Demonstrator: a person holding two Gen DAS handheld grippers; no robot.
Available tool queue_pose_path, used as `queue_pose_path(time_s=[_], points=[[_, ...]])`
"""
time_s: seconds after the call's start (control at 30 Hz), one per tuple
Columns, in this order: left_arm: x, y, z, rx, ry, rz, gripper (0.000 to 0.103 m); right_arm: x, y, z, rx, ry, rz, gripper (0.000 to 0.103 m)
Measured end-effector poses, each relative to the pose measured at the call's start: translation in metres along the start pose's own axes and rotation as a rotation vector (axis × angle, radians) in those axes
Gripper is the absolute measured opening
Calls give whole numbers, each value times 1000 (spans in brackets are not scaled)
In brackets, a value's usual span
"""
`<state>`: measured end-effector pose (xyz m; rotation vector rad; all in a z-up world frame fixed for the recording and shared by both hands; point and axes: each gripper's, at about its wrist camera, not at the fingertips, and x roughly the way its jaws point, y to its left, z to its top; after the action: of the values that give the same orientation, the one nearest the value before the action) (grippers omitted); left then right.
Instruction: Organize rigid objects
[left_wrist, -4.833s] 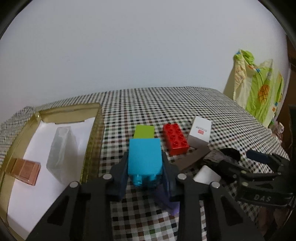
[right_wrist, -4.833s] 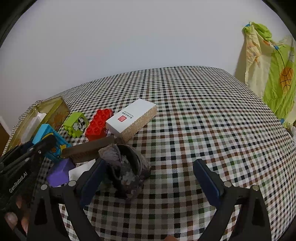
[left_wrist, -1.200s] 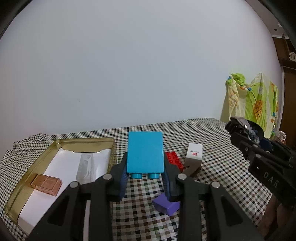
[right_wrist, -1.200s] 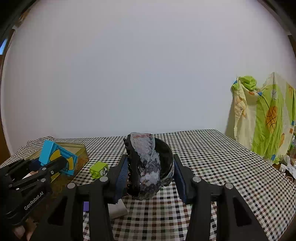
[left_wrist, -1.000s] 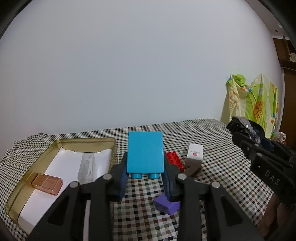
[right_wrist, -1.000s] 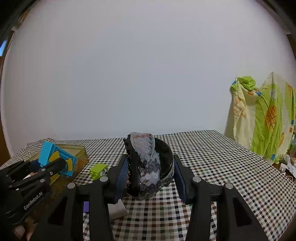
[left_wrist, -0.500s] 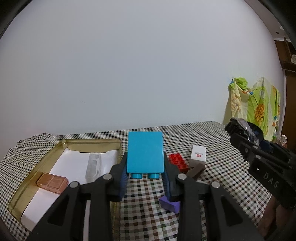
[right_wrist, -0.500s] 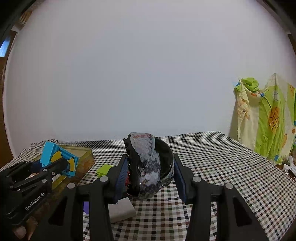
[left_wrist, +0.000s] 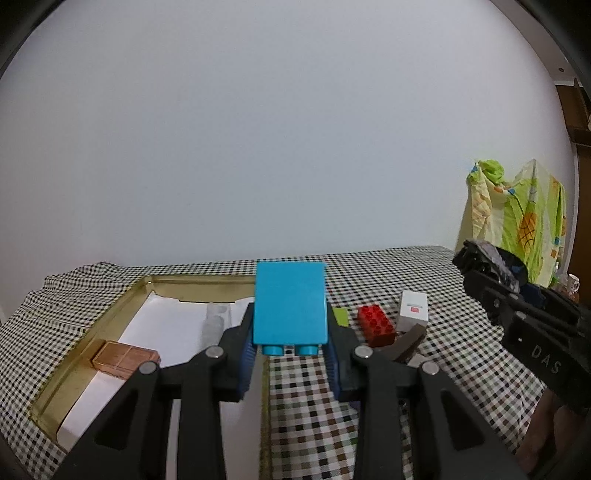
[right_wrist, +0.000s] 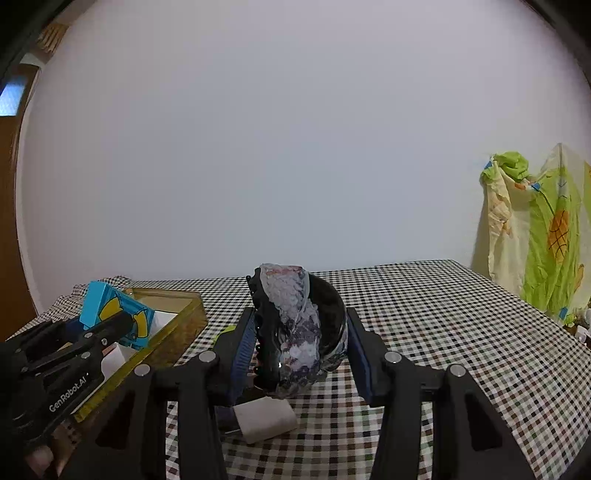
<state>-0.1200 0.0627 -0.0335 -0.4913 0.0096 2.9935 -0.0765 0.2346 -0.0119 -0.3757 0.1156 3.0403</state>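
My left gripper (left_wrist: 290, 354) is shut on a cyan toy brick (left_wrist: 290, 306), held in the air over the right rim of the gold tray (left_wrist: 110, 321). From the right wrist view the same brick (right_wrist: 116, 314) shows a yellow print and hangs above the tray (right_wrist: 173, 332). My right gripper (right_wrist: 299, 343) is shut on a black hair claw clip with a grey patterned cover (right_wrist: 295, 325), lifted above the checked tablecloth. In the left wrist view that clip (left_wrist: 491, 258) appears at the right edge.
The tray holds a copper-coloured box (left_wrist: 123, 358) and a clear plastic piece (left_wrist: 216, 321) on white paper. On the cloth lie a green brick (left_wrist: 340, 316), a red brick (left_wrist: 376, 325), a white carton (left_wrist: 413, 308), a brown bar (left_wrist: 406, 341) and a white block (right_wrist: 264, 419). Bright fabric (right_wrist: 546, 229) hangs at the right.
The left gripper with the cyan brick has drifted left, now over the tray's right rim. The right gripper, still carrying the clip, has shifted left too.
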Motion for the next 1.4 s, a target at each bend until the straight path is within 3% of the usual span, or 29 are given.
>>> queue_pose_path(time_s=[0.83, 1.4], points=[[-9, 29, -2, -27, -9, 57, 30, 7, 55, -2, -75, 14, 90, 49], [-15, 52, -4, -46, -15, 92, 30, 26, 64, 1, -102, 28, 141, 49]])
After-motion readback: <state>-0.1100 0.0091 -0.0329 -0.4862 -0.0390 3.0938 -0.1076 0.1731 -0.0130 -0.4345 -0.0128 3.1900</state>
